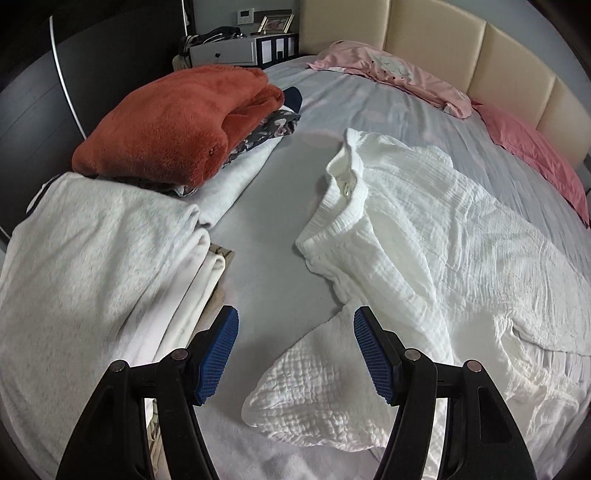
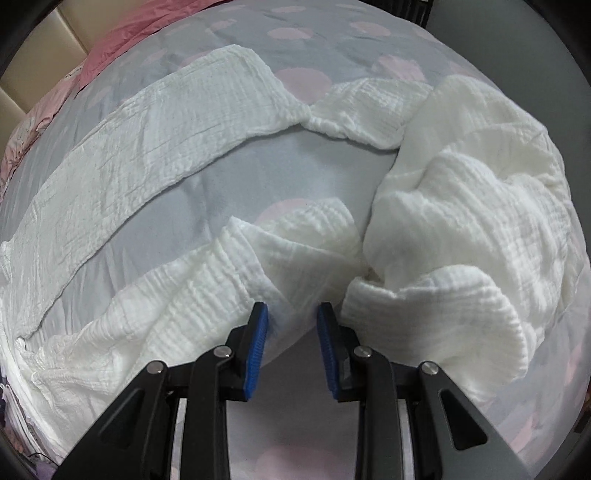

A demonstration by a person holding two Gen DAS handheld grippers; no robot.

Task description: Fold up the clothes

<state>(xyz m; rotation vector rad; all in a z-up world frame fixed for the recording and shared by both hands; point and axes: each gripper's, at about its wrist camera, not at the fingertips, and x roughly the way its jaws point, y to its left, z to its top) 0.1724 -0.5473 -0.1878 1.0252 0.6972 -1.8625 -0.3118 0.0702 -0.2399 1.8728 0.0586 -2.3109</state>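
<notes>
Left gripper (image 1: 295, 325): wide open, empty, poised over bare sheet (image 1: 266, 236) beside a sleeve (image 1: 325, 391) of the white garment (image 1: 424, 229), likely ready to pinch it. Folded stack (image 1: 96, 266) and rust fleece (image 1: 177, 122) parked aside as finished. No readable writing.

Right gripper (image 2: 291, 325): half open, gripping nothing, nosed against a crumpled fold of the same garment (image 2: 461, 192), spread unfolded across the spotted sheet (image 2: 317, 158). No labels visible.

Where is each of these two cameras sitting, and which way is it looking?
Left wrist: sits on the left gripper, looking across the bed toward the headboard, past folded stacks; open blue-padded fingers show.
Right wrist: sits on the right gripper, looking down onto the crumpled white garment; open fingers show.
Shared: that white garment.
</notes>
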